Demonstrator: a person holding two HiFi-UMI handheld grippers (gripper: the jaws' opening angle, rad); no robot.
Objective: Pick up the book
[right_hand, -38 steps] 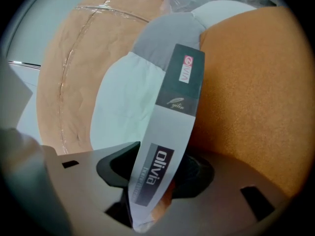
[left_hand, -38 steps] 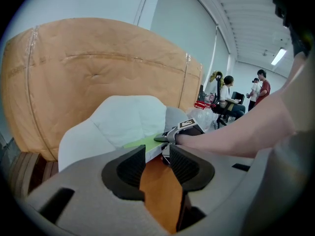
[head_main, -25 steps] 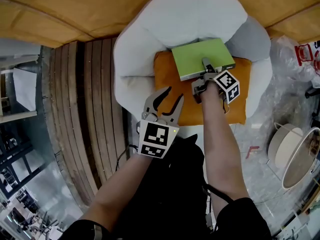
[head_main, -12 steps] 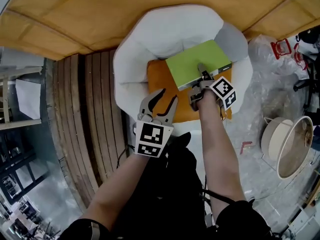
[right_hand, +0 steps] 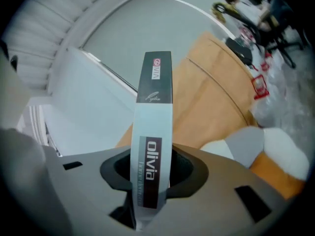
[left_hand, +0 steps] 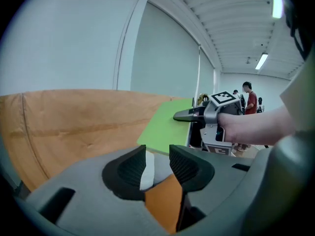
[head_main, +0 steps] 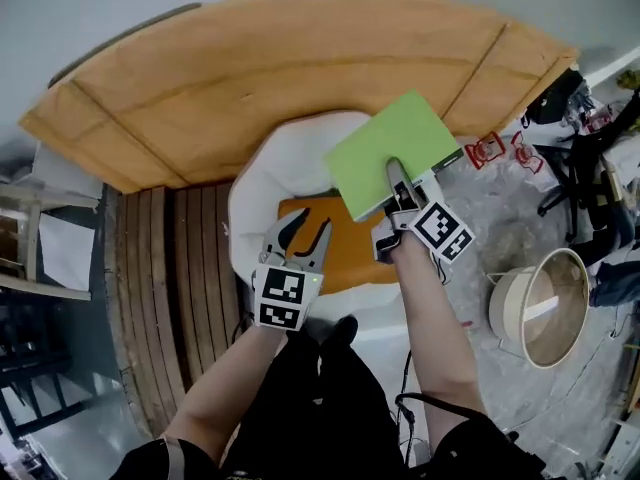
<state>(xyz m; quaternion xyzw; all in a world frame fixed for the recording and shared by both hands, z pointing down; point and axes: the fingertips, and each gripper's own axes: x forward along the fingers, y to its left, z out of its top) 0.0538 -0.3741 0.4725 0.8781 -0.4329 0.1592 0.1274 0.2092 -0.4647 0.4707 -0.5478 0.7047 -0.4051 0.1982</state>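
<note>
The green-covered book (head_main: 393, 151) hangs in the air above the orange cushion (head_main: 345, 253), tilted, with my right gripper (head_main: 393, 186) shut on its near edge. In the right gripper view its pale spine (right_hand: 154, 132) stands upright between the jaws of the right gripper (right_hand: 150, 181). My left gripper (head_main: 303, 230) hovers to the left over the cushion, open, with nothing in it. From the left gripper view, the book (left_hand: 165, 124) and the right gripper (left_hand: 189, 119) show beyond the parted jaws of the left gripper (left_hand: 157, 166).
A white beanbag seat (head_main: 285, 158) holds the orange cushion. Behind it stands a curved wooden board (head_main: 250, 78). A round pale basket (head_main: 545, 308) sits on plastic sheeting at the right, wooden slats (head_main: 180, 288) lie at the left. People (left_hand: 251, 95) stand far off.
Both grippers have risen. The right one has lifted the book off the orange cushion and tilted it; the left one has come up empty beside it.
</note>
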